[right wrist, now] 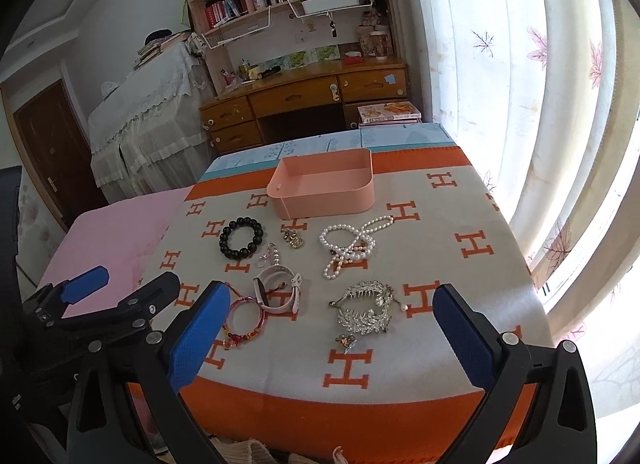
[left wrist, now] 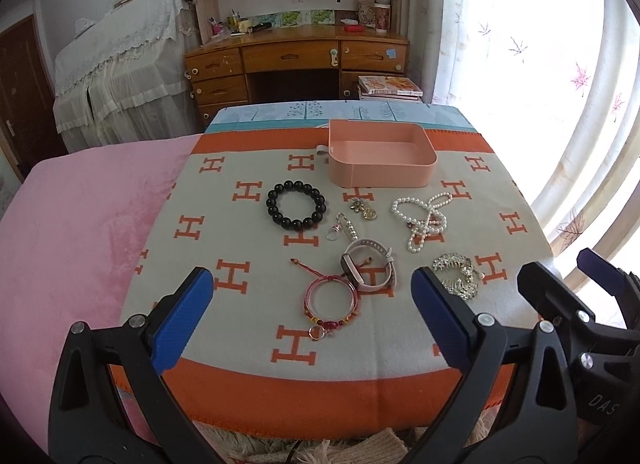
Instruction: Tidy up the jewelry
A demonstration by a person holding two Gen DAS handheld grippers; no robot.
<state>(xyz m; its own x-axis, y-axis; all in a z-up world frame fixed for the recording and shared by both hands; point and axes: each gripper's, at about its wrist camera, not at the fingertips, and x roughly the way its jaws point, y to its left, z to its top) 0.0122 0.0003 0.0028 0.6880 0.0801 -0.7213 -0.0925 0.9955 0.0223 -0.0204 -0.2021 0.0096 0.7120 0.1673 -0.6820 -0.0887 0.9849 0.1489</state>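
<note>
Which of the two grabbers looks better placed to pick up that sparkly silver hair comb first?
Right, probably. The right gripper is open with the silver hair comb lying between its fingers' line of sight, while for the left gripper the comb sits off beyond its right finger.

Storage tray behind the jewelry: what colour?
Plain salmon pink, no pattern. The tray shows best in the left wrist view.

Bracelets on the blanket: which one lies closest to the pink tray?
The black bead bracelet. It lies alone just left of the pink tray's front corner, while the red string bracelet lies much nearer the open left claw.
</note>
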